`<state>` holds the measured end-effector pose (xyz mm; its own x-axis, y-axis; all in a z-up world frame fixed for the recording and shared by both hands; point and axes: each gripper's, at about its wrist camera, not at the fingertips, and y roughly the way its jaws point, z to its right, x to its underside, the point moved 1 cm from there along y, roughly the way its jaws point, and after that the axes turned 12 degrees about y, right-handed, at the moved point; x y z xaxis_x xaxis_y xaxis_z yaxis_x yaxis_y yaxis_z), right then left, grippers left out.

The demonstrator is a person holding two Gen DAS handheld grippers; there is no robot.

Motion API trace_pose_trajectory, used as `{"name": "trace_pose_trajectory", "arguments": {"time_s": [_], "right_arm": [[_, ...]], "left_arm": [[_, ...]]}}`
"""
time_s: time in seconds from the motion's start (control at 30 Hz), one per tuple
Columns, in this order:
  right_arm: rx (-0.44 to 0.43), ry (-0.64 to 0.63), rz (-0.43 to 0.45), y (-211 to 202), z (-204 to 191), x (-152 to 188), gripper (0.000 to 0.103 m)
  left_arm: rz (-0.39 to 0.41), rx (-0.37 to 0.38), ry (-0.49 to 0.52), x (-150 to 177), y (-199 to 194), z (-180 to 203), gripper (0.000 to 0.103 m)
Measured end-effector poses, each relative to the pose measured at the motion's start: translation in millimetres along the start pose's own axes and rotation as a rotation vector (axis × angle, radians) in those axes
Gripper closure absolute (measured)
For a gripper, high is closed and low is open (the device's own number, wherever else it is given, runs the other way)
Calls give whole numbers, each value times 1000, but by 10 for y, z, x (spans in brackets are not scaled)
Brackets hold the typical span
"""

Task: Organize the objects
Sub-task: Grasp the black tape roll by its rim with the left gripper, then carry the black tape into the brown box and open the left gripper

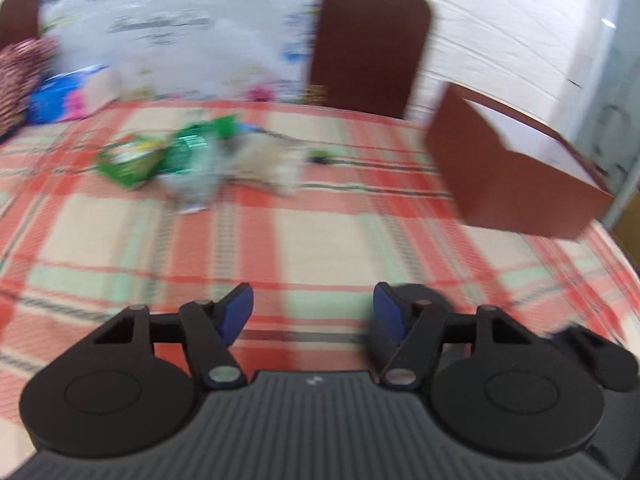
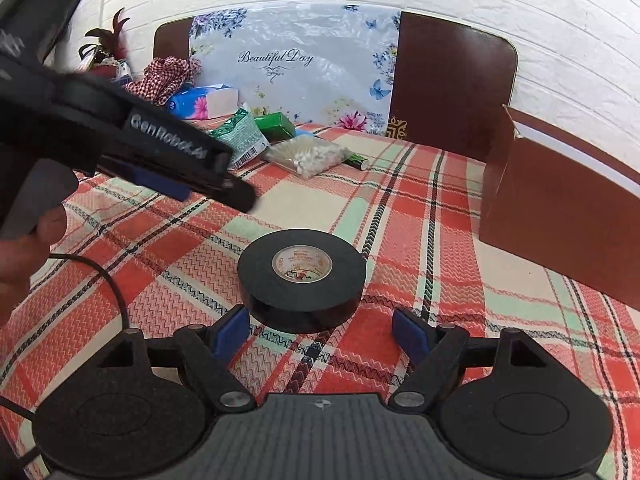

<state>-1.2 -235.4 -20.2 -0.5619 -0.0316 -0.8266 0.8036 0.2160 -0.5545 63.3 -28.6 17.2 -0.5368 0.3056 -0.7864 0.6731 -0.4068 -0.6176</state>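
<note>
A black roll of tape [image 2: 302, 278] lies flat on the plaid tablecloth [image 2: 160, 248], just ahead of my open, empty right gripper [image 2: 322, 330]. My left gripper [image 1: 313, 312] is open and empty above the cloth; it also shows in the right wrist view [image 2: 188, 172] at the left, held by a hand. The left wrist view is blurred. A brown open box [image 1: 516, 176] stands at the right, also in the right wrist view [image 2: 560, 204]. A pile at the back holds green packets [image 2: 244, 134], a bag of cotton swabs [image 2: 310, 156] and a small battery [image 2: 357, 161].
A floral "Beautiful Day" board [image 2: 292, 68] and a dark brown panel [image 2: 452, 84] lean on the white brick wall. A blue tissue pack [image 2: 204, 102] and red checked cloth [image 2: 164, 74] sit at the back left. A black cable [image 2: 108, 280] runs over the cloth.
</note>
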Motion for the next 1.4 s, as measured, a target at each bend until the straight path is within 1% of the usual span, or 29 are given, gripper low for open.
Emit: {"name": "trace_pose_trajectory", "arguments": {"time_s": [0.03, 0.07, 0.1, 0.13, 0.17, 0.2, 0.23, 0.27, 0.3, 0.33, 0.37, 0.43, 0.47, 0.57, 0.67, 0.77, 0.87, 0.97, 1.03, 1.1, 1.13, 1.17, 1.2, 1.23, 1.27, 1.33, 1.4], "right_arm": [[-4, 5, -1, -2, 10, 0, 26], [-7, 9, -2, 0, 14, 1, 26], [-10, 13, -6, 6, 23, -4, 26], [-15, 18, -10, 16, 30, -9, 25], [-21, 24, -16, 30, 38, -19, 25], [-27, 30, -26, 48, 43, -27, 25], [-34, 36, -35, 73, 49, -36, 22], [-43, 39, -38, 94, 52, -48, 22], [-50, 36, -40, 116, 46, -58, 25], [-63, 26, -41, 134, 28, -70, 34], [-83, 8, -36, 137, -6, -78, 34], [-73, -15, -11, 130, -59, -77, 34], [-73, -12, 7, 102, -53, -78, 34], [-61, 21, 116, -56, 26, -143, 34], [21, -1, 253, -201, 108, -293, 34], [101, 12, 360, -297, 364, -509, 34], [175, 48, 423, -329, 738, -716, 34], [252, 90, 446, -285, 1158, -872, 34], [292, 132, 437, -209, 1456, -962, 34], [312, 176, 413, -77, 1740, -1043, 33], [328, 192, 390, 23, 1864, -1080, 33], [354, 203, 372, 130, 1971, -1103, 33], [366, 220, 385, 192, 2060, -1101, 18], [357, 245, 403, 205, 2130, -1093, 17], [371, 255, 396, 234, 2171, -1087, 19], [347, 282, 417, 230, 2224, -1029, 19], [340, 274, 436, 222, 2216, -986, 21]], "left_arm": [[-12, 28, 29, -20, 26, 111, 40], [-30, 55, 44, -31, 60, 192, 47], [-53, 84, 48, -32, 108, 251, 50], [-84, 104, 51, -5, 173, 316, 56], [-118, 91, 59, 22, 242, 354, 59], [-133, 65, 61, 56, 294, 369, 59], [-129, 64, 43, 84, 323, 348, 59], [-126, 75, 15, 107, 339, 323, 62], [-125, 78, -6, 120, 348, 303, 65], [-128, 85, -17, 113, 346, 298, 69], [-133, 76, -15, 102, 338, 321, 70], [-141, 45, -9, 32, 313, 329, 71], [-135, 42, -15, -7, 280, 338, 73], [-80, 58, 0, -268, 134, 393, 73], [-9, 66, 78, -658, 56, 608, 73], [62, 91, 157, -1081, 96, 911, 73], [100, 136, 214, -1479, 284, 1259, 73], [124, 174, 272, -1795, 537, 1630, 74], [124, 195, 294, -1934, 748, 1853, 74], [125, 193, 310, -2034, 995, 2022, 73], [123, 177, 320, -2067, 1119, 2093, 71], [118, 145, 332, -2087, 1234, 2159, 61], [111, 108, 344, -2096, 1330, 2201, 58], [101, 75, 354, -2091, 1415, 2231, 57], [87, 58, 359, -2078, 1484, 2240, 57], [66, 56, 344, -2037, 1553, 2204, 56], [84, 48, 335, -2002, 1513, 2178, 54]]}}
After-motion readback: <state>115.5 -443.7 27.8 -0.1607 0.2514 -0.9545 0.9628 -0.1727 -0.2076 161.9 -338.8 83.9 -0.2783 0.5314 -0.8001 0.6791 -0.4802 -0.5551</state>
